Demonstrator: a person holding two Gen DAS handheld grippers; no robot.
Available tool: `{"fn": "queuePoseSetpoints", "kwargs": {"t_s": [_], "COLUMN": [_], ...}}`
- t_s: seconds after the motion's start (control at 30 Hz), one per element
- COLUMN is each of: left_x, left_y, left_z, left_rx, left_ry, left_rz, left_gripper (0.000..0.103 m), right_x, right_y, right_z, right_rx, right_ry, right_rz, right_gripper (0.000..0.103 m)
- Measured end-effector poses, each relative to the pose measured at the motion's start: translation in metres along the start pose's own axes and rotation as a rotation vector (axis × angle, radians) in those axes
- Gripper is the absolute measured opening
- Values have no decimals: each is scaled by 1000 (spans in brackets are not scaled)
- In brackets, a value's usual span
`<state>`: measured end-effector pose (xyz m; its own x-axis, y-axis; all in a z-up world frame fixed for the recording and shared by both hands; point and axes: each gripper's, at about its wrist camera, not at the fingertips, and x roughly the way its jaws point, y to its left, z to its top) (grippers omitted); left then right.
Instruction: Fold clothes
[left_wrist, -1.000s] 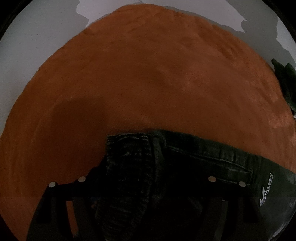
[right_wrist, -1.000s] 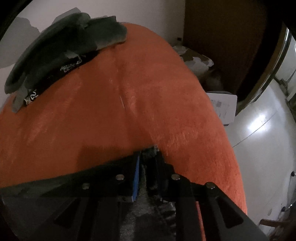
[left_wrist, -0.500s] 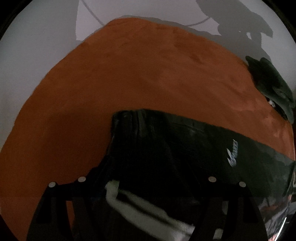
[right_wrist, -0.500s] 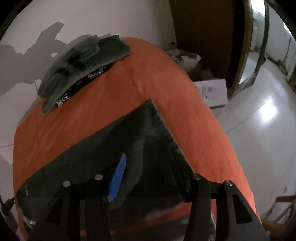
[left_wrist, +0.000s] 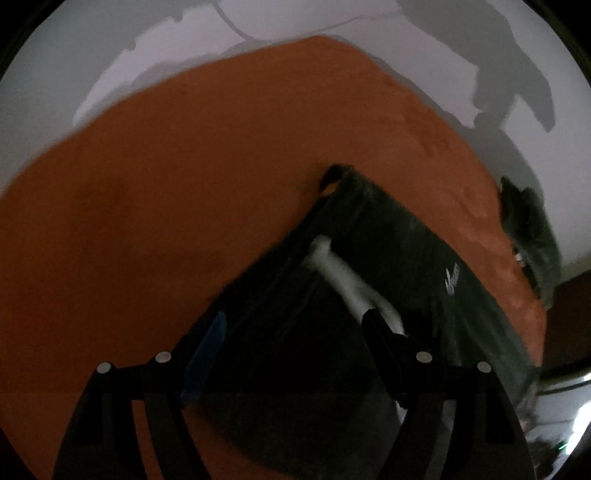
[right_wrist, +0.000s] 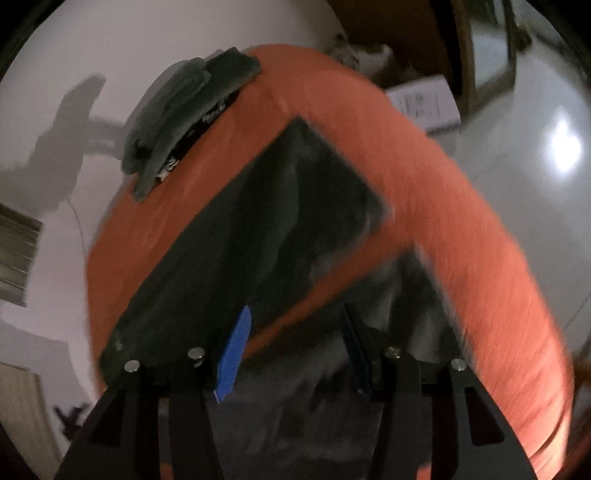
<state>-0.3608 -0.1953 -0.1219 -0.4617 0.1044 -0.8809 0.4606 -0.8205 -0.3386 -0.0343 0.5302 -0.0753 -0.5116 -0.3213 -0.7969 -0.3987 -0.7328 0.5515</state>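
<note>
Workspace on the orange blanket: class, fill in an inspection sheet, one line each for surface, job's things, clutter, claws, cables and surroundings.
Surface: orange blanket, plush, over a raised surface.
Job's things: dark trousers laid flat on the blanket, a white logo near one edge, pale lining showing.
Clutter: pile of dark clothes at the far corner, against the wall.
Claws: left claw open above the trousers, holding nothing; right claw open, holding nothing.
Cables: a thin line on the white wall, possibly a cable; cannot tell.
Surroundings: white wall, glossy floor, a white box on the floor, a wooden door frame.
</note>
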Motion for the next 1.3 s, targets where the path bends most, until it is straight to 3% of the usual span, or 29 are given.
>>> {"fn": "queuePoseSetpoints", "kwargs": {"t_s": [0.13, 0.27, 0.4, 0.53, 0.73, 0.93, 1.13, 1.17, 1.2, 1.27, 1.3], "left_x": [-4, 3, 14, 32, 58, 73, 79, 78, 77, 72, 71], "left_y": [47, 85, 100, 94, 61, 60, 57, 54, 50, 43, 44], "left_z": [-40, -72, -87, -88, -75, -68, -63, -62, -61, -59, -60], "left_rx": [-103, -212, -303, -351, -190, -268, -333, -325, -311, -276, -274], "left_ry": [42, 83, 83, 124, 151, 126, 112, 105, 94, 68, 64], "left_rz": [-42, -90, -183, -260, -145, -116, -92, -84, -76, -39, -27], "left_gripper": [77, 77, 77, 77, 77, 77, 77, 72, 57, 39, 28], "right_x": [-28, -47, -53, -44, -28, -7, -4, -4, -6, -12, -15], "right_y": [-12, -32, -61, -79, -105, -126, -143, -146, -148, -152, -154], "right_z": [-56, -99, -135, -145, -156, -162, -161, -160, -159, -157, -155], "right_rx": [-2, 105, 260, 323, 404, 471, 560, 568, 568, 562, 549], "right_ry": [-11, -58, -95, -116, -146, -153, -259, -268, -279, -302, -307], "right_rz": [32, 57, 81, 50, -3, -79, -46, -38, -32, -22, -16], "right_gripper": [50, 54, 57, 59, 59, 59, 59, 55, 49, 16, 8]}}
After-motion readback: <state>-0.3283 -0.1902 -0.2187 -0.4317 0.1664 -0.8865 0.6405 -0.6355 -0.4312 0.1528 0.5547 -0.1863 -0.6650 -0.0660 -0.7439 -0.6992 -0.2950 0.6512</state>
